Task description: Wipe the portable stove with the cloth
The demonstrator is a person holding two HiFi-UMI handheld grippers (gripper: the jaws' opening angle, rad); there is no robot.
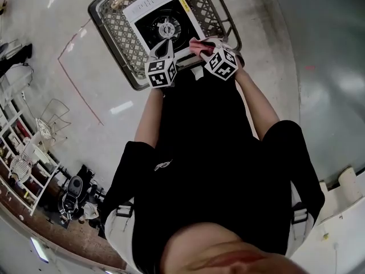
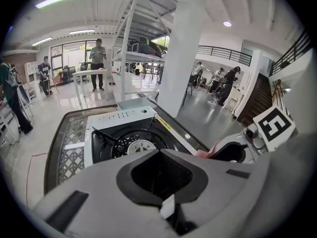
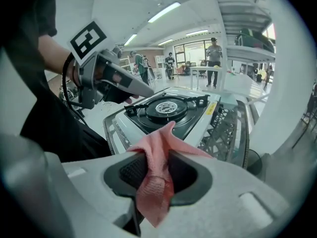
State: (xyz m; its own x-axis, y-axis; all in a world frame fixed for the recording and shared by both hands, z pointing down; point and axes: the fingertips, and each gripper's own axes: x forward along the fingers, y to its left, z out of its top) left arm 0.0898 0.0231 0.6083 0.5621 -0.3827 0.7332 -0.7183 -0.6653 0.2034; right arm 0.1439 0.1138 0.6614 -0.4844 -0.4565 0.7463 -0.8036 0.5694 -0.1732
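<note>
1. A white, square portable gas stove (image 1: 149, 5) sits on a dark-framed metal mesh table (image 1: 117, 33).
2. The right gripper (image 3: 161, 155) pinches a pink cloth (image 3: 154, 180) near the stove's corner.
3. The left gripper (image 2: 159, 157) is closed and empty.

Worktop (image 1: 121, 36): dark frame, lattice-patterned top, standing on a glossy pale floor (image 1: 51, 50). Portable stove (image 1: 162, 27) sits directly on it, mid-surface. Bare lattice shows on both sides.

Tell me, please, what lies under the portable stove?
The portable stove stands on a lattice-topped table with a dark rim. The lattice shows on both sides of the stove; the part directly beneath it is covered and cannot be seen.
</note>
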